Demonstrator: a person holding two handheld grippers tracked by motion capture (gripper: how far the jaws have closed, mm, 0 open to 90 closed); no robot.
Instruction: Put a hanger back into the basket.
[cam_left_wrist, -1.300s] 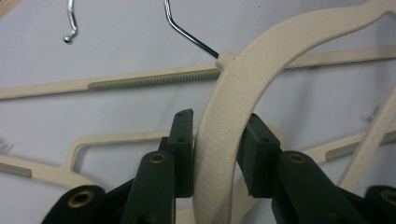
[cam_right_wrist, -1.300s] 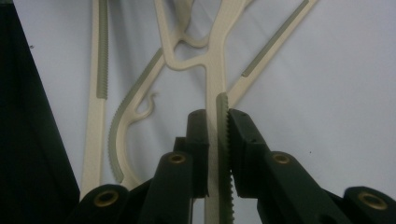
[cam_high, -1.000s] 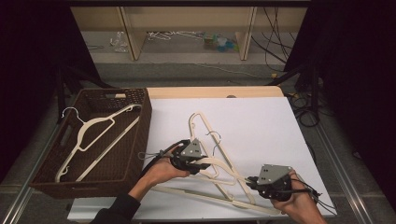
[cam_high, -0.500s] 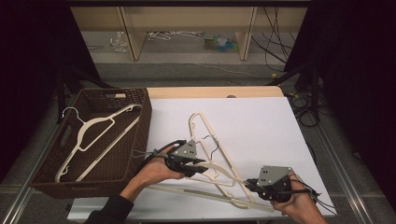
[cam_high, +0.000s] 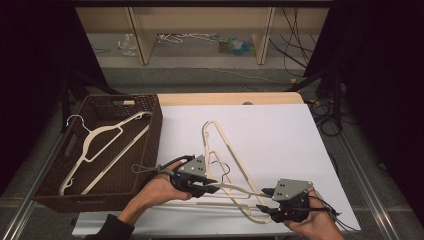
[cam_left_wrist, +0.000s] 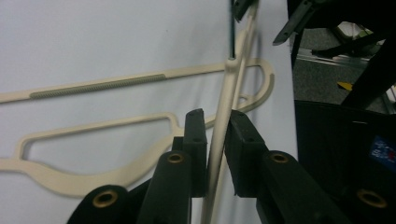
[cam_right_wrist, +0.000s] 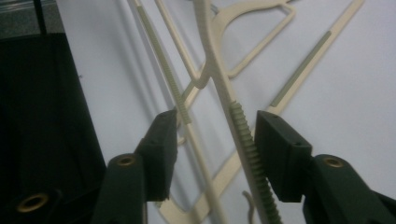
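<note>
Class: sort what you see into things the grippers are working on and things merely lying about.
In use:
left gripper
right gripper
cream hangers on the table

Lying about:
brown basket
hanger in the basket
shelf clutter

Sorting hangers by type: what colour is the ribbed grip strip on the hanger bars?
Dull olive-green against the cream plastic hanger; the ribbed grip strip is clearest in the right gripper view.

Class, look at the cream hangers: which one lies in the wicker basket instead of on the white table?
The hanger at far left, lying alone inside the brown basket; the others are tangled together on the table between the claws.
</note>
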